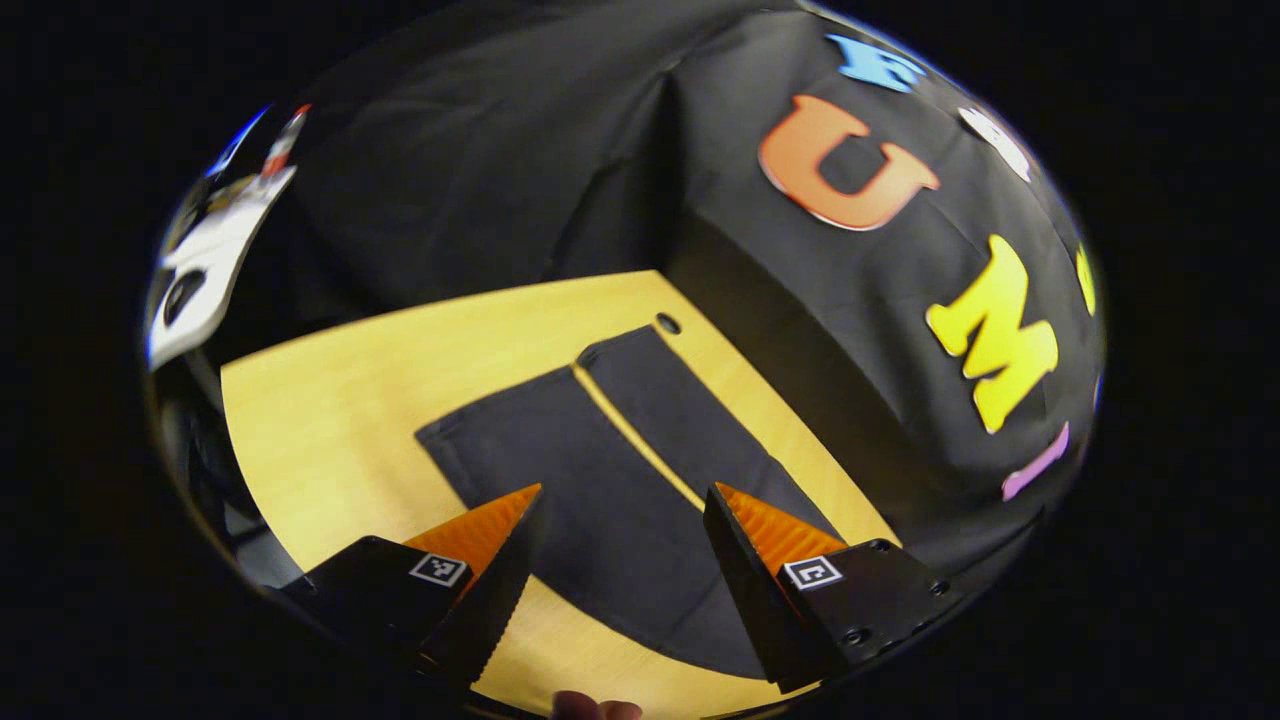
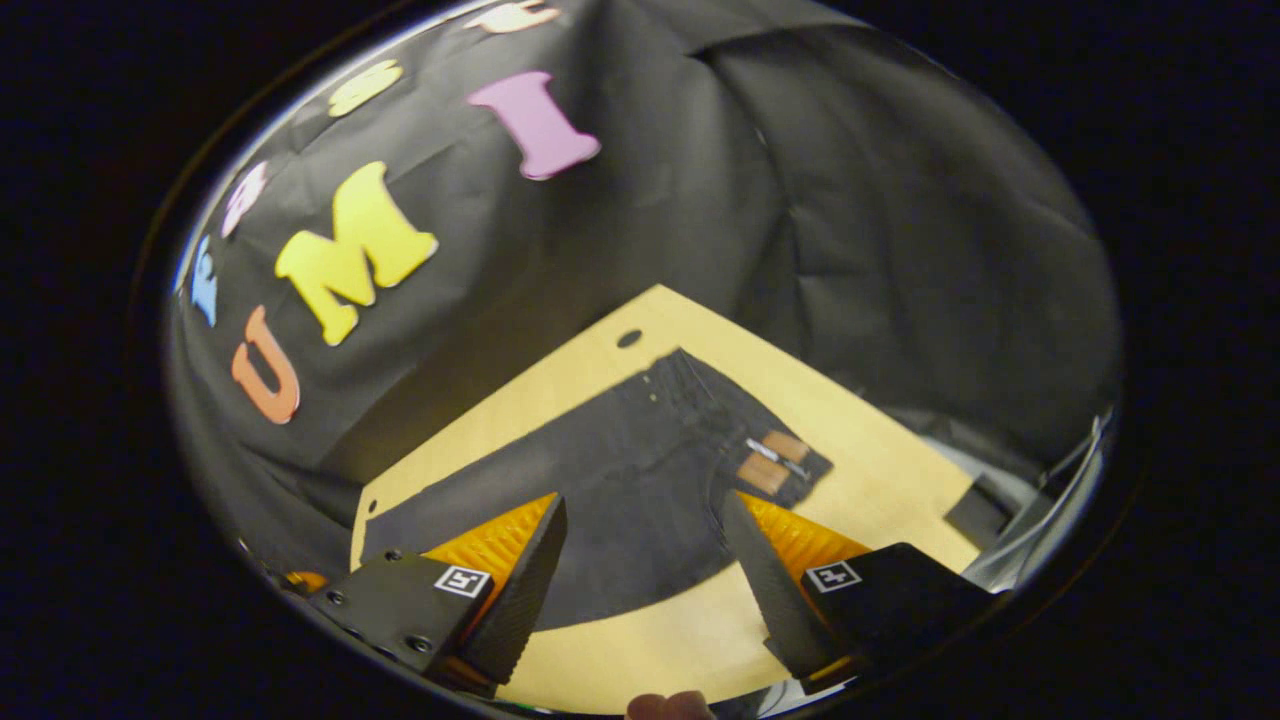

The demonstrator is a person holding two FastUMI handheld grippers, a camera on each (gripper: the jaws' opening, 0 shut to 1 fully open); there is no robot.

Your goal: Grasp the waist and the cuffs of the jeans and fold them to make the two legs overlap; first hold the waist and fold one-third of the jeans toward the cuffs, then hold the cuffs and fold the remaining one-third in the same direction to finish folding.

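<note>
Dark jeans lie spread flat on the yellow wooden table. In the left gripper view the two legs run away from me side by side, a thin strip of table between them, cuffs at the far end. My left gripper hovers open above the legs, holding nothing. In the right gripper view the jeans show their waist with brown patches at the far right. My right gripper hangs open over the hip area, holding nothing.
Black cloth walls close off the table's far sides in both views. A small round hole sits in the table near the far cuff. White equipment stands off the table's left end. Dark gear lies past the table's right edge.
</note>
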